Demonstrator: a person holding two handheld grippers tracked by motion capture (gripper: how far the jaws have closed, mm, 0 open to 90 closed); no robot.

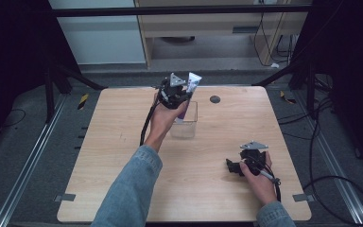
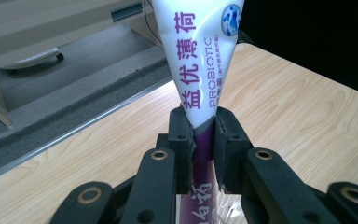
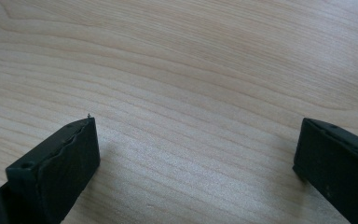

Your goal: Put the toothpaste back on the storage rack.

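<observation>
- The toothpaste tube is white with purple lettering and a purple lower part; it stands nearly upright, its flat crimped end uppermost.
- In the high view the tube rises out of a clear plastic container, with its lower end inside the container's walls.
- Whether the tube's bottom end touches the container floor cannot be told.
- The left gripper is clamped on the tube: its two black pads press on either side, about where the white print meets the purple band.
- In the high view the left gripper sits just above the container's far rim, with its grey three-cornered plate on top and a black cable trailing down along the forearm.
- The person's left hand holds that gripper, and a blue denim sleeve covers the arm from the bottom edge of the picture.
- The container stands on the wooden table, a little beyond the middle, near a small dark round mark on the far side.
- The right gripper is well apart from the container, low over bare wood; its jaws stand wide apart with nothing between them.
- In the high view the right gripper lies near the table's right front part, held by the right hand.
</observation>
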